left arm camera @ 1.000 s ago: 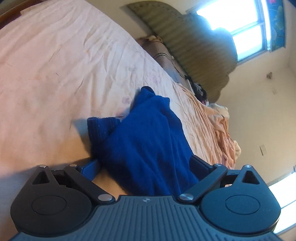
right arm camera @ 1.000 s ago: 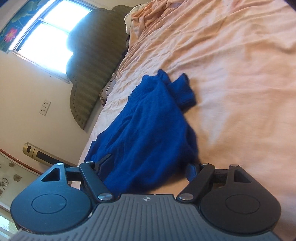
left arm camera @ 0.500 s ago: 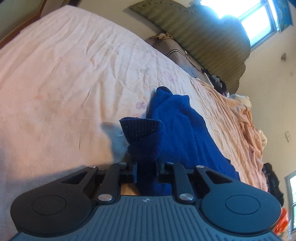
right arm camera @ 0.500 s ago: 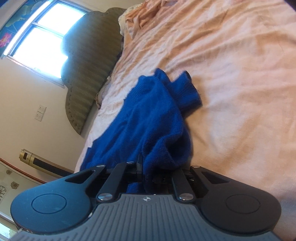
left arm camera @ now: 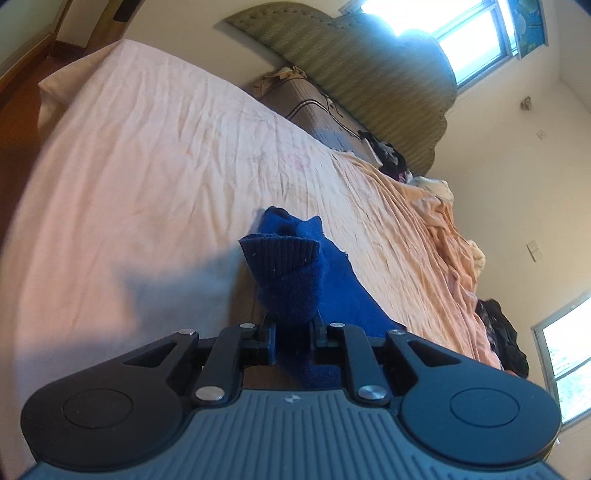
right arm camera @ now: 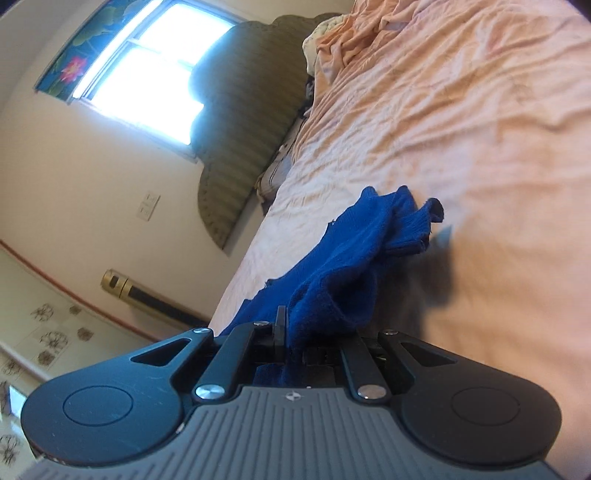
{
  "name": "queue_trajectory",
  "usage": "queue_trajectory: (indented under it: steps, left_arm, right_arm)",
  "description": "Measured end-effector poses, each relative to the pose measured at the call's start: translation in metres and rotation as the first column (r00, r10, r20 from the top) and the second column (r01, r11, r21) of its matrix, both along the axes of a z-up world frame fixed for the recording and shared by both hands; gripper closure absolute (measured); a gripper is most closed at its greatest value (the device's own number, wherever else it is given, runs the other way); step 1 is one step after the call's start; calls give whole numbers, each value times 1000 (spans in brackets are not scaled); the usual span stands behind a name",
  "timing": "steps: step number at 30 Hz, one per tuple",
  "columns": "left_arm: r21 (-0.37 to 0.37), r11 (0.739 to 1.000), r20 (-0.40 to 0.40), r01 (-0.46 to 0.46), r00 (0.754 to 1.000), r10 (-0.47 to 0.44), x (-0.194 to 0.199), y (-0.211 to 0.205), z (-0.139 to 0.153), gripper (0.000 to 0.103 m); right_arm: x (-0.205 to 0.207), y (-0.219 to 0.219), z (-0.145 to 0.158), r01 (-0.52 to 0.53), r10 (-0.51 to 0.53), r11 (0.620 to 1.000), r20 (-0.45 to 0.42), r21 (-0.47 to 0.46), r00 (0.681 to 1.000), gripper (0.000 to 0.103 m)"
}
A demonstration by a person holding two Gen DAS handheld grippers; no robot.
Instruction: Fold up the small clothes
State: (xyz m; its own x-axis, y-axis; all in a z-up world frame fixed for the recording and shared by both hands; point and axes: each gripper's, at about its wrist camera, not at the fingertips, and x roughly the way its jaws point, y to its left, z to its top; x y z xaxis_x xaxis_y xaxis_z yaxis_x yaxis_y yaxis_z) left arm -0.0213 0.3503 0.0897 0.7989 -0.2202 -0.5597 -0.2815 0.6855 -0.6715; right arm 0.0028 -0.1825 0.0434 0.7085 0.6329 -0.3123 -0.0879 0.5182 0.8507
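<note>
A small blue knit garment hangs above a pale pink bedsheet, held up at two ends. My left gripper is shut on one bunched end, and a ribbed cuff sticks up just past the fingers. In the right wrist view the same blue garment stretches away from my right gripper, which is shut on its other end. Another ribbed cuff droops at the far end. The cloth hides most of each gripper's fingertips.
A green padded headboard and a bright window stand at the head of the bed. A crumpled peach blanket lies along the bed's far side, with dark clothes beside it. Wooden floor borders the bed's left edge.
Both grippers went from open around the garment to shut on it. They then rose, lifting the blue cloth off the sheet.
</note>
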Motion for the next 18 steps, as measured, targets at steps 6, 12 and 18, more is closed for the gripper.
queue_trajectory:
  steps: [6,12,18]
  left_arm:
    - [-6,999,-79,39,996,-39,-97,-3,-22,88]
    - [71,989,-97,131,988,-124,-123,1,-52,78]
    - [478,876,45,57,995,-89,-145,-4,22,30]
  right_arm:
    - [-91,-17,-21,-31,30,999,-94,-7,995,92]
    - [-110,-25,-25,5,-43,973,-161,-232,986,51]
    - [-93,-40,36,75,-29,877,103,-474,994,37]
